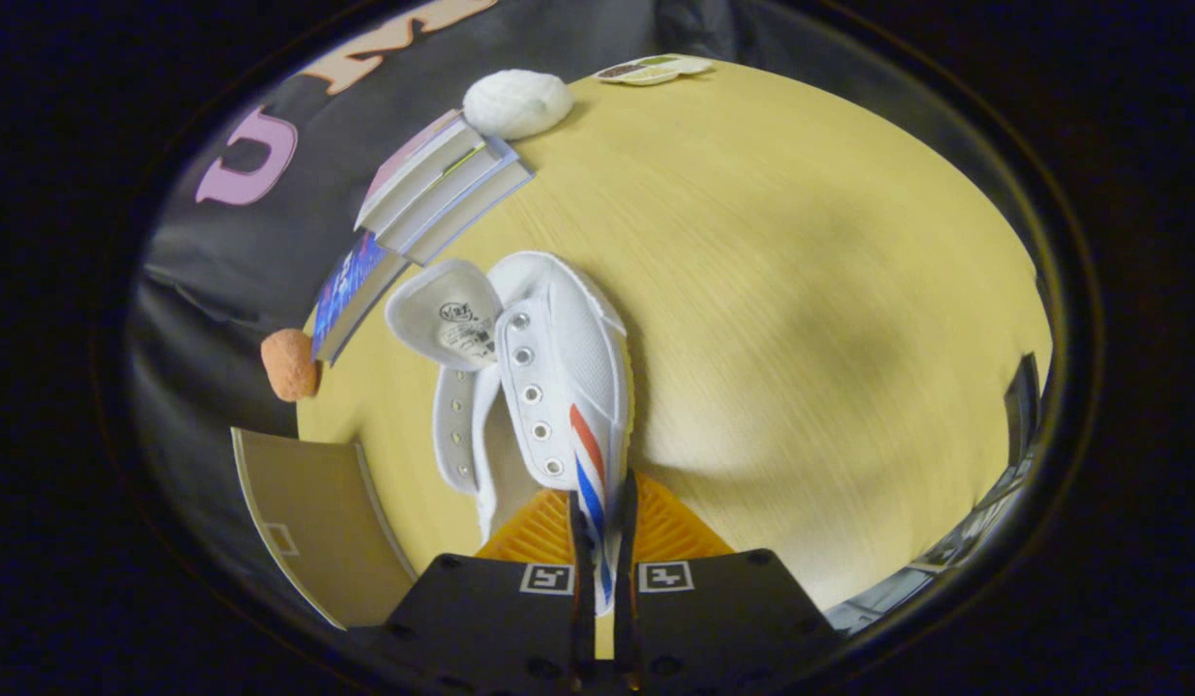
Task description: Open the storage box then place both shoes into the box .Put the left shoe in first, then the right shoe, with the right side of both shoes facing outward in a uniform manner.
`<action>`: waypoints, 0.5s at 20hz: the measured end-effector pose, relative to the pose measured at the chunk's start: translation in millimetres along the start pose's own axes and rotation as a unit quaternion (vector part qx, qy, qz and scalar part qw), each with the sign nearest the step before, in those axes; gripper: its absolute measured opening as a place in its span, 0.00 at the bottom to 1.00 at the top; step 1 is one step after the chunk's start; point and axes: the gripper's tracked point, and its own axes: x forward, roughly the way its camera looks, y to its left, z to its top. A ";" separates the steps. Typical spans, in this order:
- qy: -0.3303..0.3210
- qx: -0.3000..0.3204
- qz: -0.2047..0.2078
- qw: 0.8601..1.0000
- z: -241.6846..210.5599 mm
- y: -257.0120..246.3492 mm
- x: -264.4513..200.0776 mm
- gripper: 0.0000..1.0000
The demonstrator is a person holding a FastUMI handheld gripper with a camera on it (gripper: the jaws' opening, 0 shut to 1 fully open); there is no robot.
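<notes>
Gripper view: a white shoe (549, 377) hangs pinched by its side wall above the yellow counter (810, 290).

From where I stand, the gripper (602, 527) has its two fingers drawn close together, both pressing on the shoe's side panel right at the red and blue stripes. The shoe stretches forward beyond the fingers, its tongue flopped open and its row of eyelets showing, with no laces that I can see. Beyond the shoe, a stack of books (433, 193) lies at the counter's edge near the black cloth wall, and a white fluffy lump (517, 102) sits just past them. An orange rough ball (290, 364) rests beside the lowest book. A tan flat panel (312, 522) lies left of the fingers; whether it is part of the storage box, I cannot tell.
</notes>
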 end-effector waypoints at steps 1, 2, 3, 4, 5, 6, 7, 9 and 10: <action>-0.001 0.007 0.004 1.000 -0.5 0.4 -1.8 0.10; -0.001 0.010 0.006 1.000 -1.8 1.5 -3.2 0.10; 0.000 0.011 0.009 1.000 -3.8 4.1 -5.2 0.10; 0.000 0.015 0.018 1.000 -4.9 9.3 -8.8 0.10; 0.003 0.018 0.031 0.999 -7.1 17.8 -15.9 0.10; 0.003 0.020 0.044 0.999 -8.3 28.7 -22.8 0.09; 0.002 0.017 0.056 0.998 -8.9 39.6 -30.5 0.10; -0.001 0.007 0.082 0.997 -9.3 70.6 -48.3 0.10; -0.003 0.000 0.097 0.995 -9.9 90.0 -58.4 0.09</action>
